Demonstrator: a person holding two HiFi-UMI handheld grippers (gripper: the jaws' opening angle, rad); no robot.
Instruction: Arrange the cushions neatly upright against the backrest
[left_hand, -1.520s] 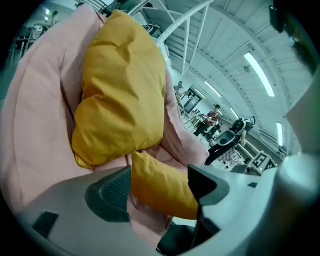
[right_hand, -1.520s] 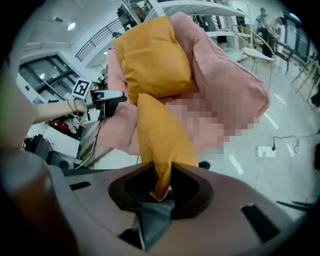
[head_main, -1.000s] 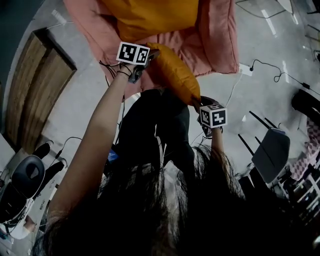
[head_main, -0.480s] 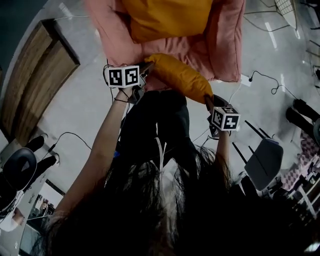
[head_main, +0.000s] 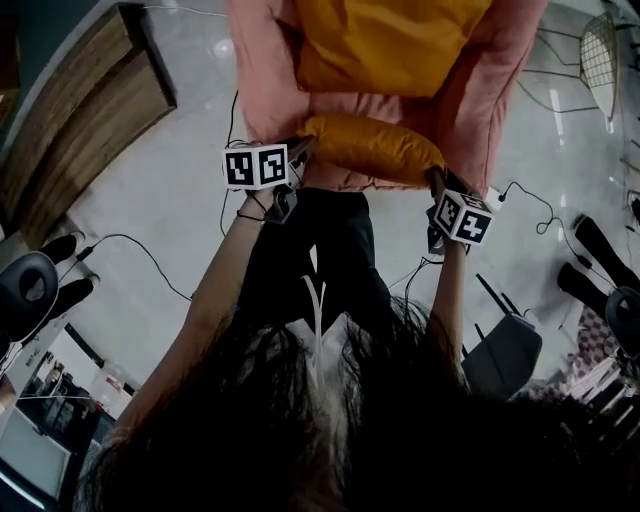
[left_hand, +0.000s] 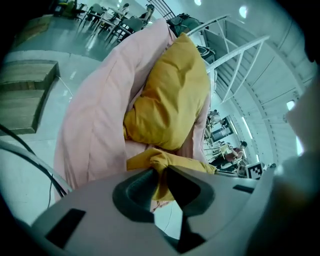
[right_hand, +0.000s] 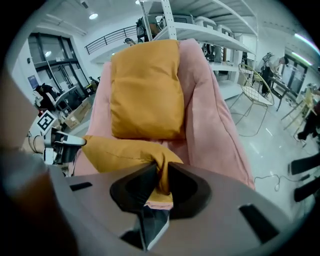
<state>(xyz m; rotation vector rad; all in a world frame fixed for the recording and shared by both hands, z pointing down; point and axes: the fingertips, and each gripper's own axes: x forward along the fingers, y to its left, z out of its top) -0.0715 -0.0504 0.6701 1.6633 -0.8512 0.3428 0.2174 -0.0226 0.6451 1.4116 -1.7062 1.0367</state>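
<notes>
Left gripper (head_main: 296, 153) is pinching the left corner of the small mustard-yellow fabric cushion (head_main: 370, 150). Its jaws have just been closing and are now nearly together, with bunched cloth squeezed between the pads. Right gripper (head_main: 437, 182) is doing the same on the right corner: jaws have just been closing, now clamping a fold of yellow fabric.

The cushion is hanging stretched level between the two grippers, centre frame in the head view, over the front edge of the pink upholstered armchair (head_main: 490, 90).

A larger mustard-yellow square cushion (head_main: 385, 45) is standing upright against the backrest, top centre, taking up the middle of it, directly behind the held one.

Around:
- slatted wooden bench (head_main: 90, 110), upper left
- black cable (head_main: 150, 255) trailing over the glossy grey floor (head_main: 170, 200), left
- white wire-frame chair (head_main: 590, 60), upper right
- dark chair (head_main: 505, 350), lower right

The person's dark hair is filling the bottom of the head view.
</notes>
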